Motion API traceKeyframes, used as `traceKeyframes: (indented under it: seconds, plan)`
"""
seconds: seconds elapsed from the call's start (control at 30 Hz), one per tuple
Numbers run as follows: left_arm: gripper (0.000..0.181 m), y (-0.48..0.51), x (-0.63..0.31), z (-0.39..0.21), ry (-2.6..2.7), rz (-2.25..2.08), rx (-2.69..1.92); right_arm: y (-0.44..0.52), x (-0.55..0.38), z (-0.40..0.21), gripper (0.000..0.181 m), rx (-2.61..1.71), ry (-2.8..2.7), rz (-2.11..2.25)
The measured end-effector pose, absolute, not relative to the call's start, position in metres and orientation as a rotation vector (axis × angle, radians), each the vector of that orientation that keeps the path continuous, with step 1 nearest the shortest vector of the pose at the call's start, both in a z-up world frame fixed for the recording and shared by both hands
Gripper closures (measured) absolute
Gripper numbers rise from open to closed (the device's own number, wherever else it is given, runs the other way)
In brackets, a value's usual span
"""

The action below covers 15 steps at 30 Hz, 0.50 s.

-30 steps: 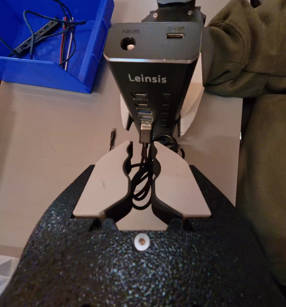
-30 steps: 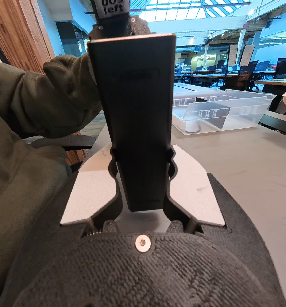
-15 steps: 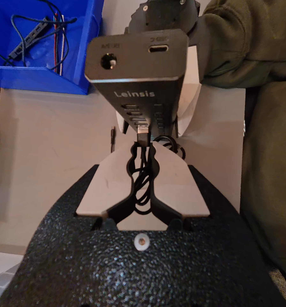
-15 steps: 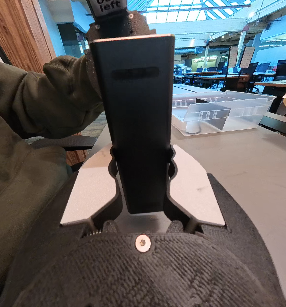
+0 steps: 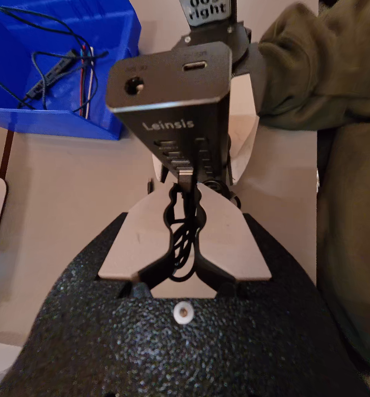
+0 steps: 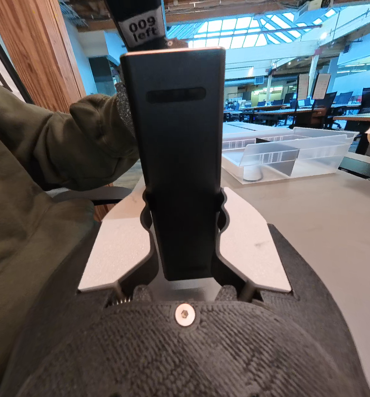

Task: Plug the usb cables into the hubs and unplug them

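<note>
Jaws nipped onto the USB plug (image 5: pixel 185 180) by the left gripper (image 5: pixel 185 193), clamped around the hub (image 5: pixel 169 86) by the right.

Left wrist view: plug pinched at the jaw tips, metal shell showing at the lowest port just ahead, so probably not seated; cable (image 5: pixel 183 242) looped back between the jaws. Best held square to the port and moved straight along it, no twisting. White brand mark on the hub face and sticker (image 5: pixel 207 10) beyond it, not copied. Right wrist view: right gripper (image 6: pixel 183 199) jaws pressing both edges of the hub's lower body, plain back facing; best held rigid. Another sticker (image 6: pixel 143 30) beyond the hub's far end.
</note>
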<state>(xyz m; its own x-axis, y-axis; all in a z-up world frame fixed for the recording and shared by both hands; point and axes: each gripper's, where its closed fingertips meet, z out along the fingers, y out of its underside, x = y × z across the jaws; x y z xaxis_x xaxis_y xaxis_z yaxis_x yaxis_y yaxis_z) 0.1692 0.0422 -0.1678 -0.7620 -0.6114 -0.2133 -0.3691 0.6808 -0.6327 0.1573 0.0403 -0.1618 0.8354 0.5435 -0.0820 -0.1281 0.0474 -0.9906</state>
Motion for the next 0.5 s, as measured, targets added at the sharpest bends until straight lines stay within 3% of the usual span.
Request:
traceKeyframes:
  seconds: [0.03, 0.17, 0.3, 0.4, 0.5]
  plan:
    - [0.167, 0.042, 0.17, -0.167, 2.462, -0.838, -0.777, 0.04, 0.157, -0.162, 0.12, -1.443, -0.357, 0.528]
    - [0.153, 0.051, 0.167, -0.149, 2.315, -0.934, -0.838, 0.043, 0.156, -0.165, 0.12, -1.47, -0.362, 0.501]
    - [0.146, 0.09, 0.152, -0.094, 2.057, -1.113, -0.901, 0.04, 0.164, -0.159, 0.12, -1.423, -0.31, 0.523]
    - [0.146, 0.187, 0.146, -0.08, 1.865, -0.897, -1.172, 0.036, 0.17, -0.154, 0.12, -1.376, -0.276, 0.544]
    - [0.141, 0.303, 0.124, -0.116, 1.724, -0.585, -1.698, 0.037, 0.172, -0.154, 0.121, -1.374, -0.269, 0.554]
